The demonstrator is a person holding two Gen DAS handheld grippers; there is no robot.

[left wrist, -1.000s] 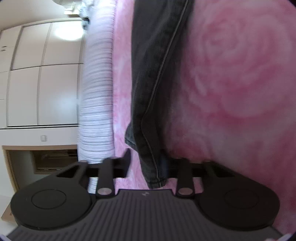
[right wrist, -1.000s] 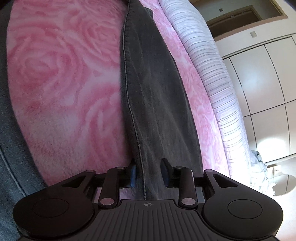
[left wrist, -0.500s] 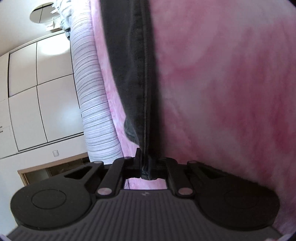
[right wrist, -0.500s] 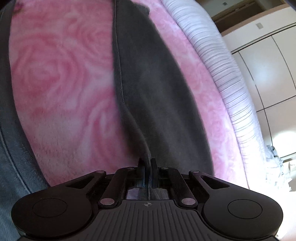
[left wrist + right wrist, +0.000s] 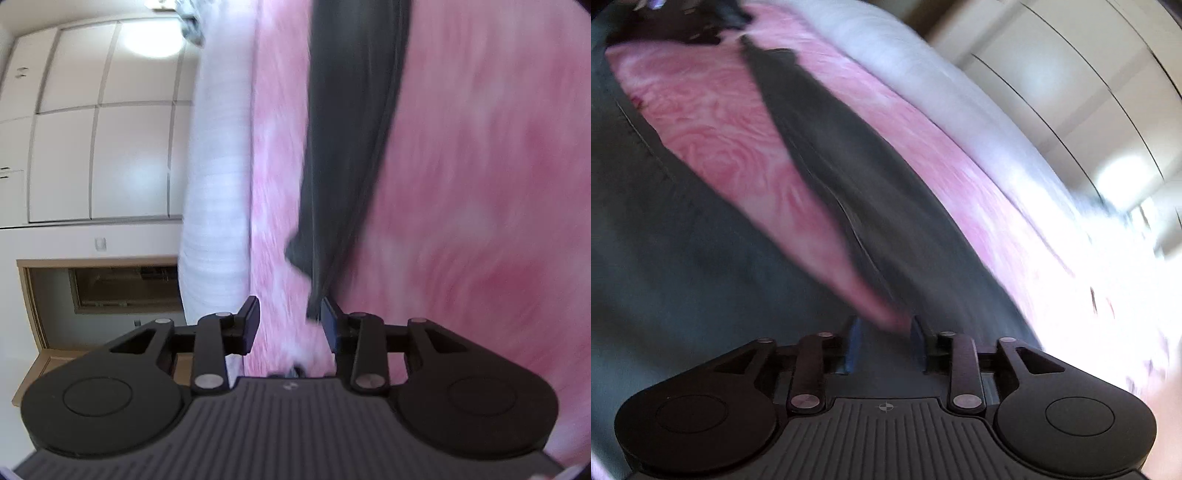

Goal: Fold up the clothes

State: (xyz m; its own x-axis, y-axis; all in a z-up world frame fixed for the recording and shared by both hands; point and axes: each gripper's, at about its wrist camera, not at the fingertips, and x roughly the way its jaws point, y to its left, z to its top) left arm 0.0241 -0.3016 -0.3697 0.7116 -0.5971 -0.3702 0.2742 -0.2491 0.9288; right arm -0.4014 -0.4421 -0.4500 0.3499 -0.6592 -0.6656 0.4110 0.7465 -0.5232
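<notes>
Dark grey jeans lie on a pink rose-patterned blanket [image 5: 480, 184]. In the left wrist view one jeans leg [image 5: 347, 147] runs up the frame, its hem end just ahead of my left gripper [image 5: 290, 321], which is open, the hem near its right finger. In the right wrist view the same leg [image 5: 857, 177] stretches away, with a second leg [image 5: 665, 240] at the left. My right gripper [image 5: 884, 341] is open above the blanket strip between the two legs. Both views are motion-blurred.
A white striped bed edge [image 5: 218, 184] borders the blanket; it also shows in the right wrist view [image 5: 942, 88]. White cupboard doors [image 5: 92, 147] and a wooden-framed opening [image 5: 103, 288] stand beyond the bed.
Both grippers were shut on the jeans leg half a second ago and have opened, letting the cloth go. Both cameras have swung, and the leg lies flatter on the blanket.
</notes>
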